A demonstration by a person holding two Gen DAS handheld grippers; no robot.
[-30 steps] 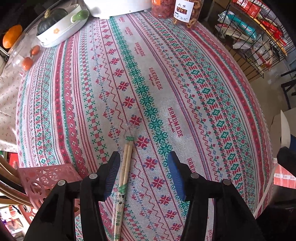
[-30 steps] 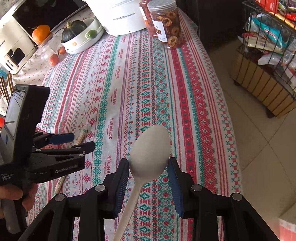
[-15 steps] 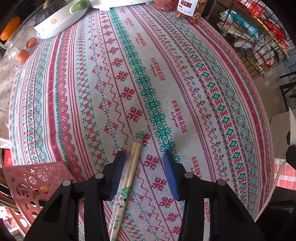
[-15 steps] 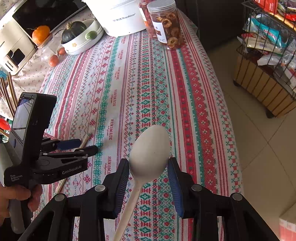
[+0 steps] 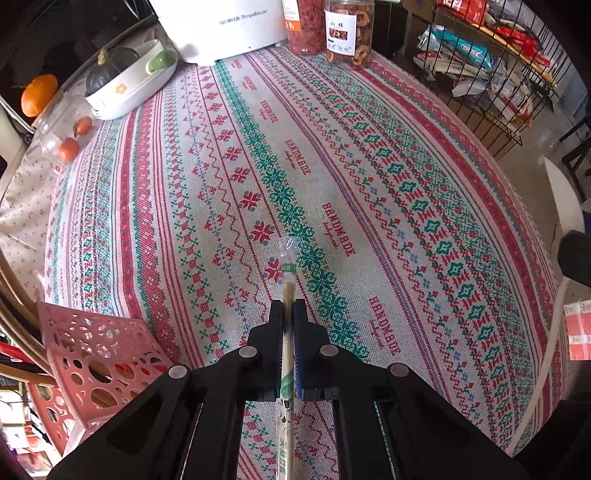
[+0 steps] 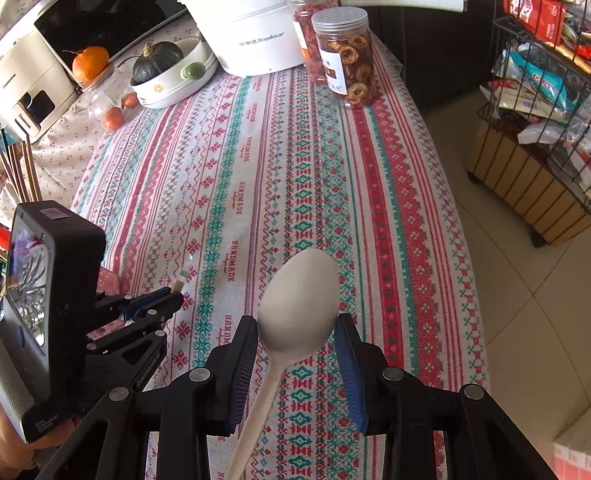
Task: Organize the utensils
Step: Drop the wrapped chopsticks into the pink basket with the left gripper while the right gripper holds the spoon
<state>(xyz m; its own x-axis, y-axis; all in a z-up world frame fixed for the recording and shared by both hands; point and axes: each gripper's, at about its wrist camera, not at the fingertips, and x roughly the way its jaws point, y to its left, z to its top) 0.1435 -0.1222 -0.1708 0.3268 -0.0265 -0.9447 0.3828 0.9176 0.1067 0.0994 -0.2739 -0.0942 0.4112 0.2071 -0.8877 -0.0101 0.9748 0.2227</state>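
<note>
A pair of wooden chopsticks in a clear printed wrapper is pinched between the blue pads of my left gripper, which is shut on it. The wrapper's tip sticks out ahead of the fingers, just above the patterned tablecloth. In the right wrist view the same left gripper shows at the lower left with the chopsticks' end poking out. My right gripper is shut on the bowl of a white spoon, whose handle runs back under the fingers.
A pink perforated basket stands at the table's near left edge. At the far end are a white cooker, two snack jars, a white dish with a squash and small oranges. A wire rack stands right.
My left gripper has slid sideways over the chopsticks and shut on them, lifting them slightly off the cloth. The right gripper and its spoon have stayed put.
</note>
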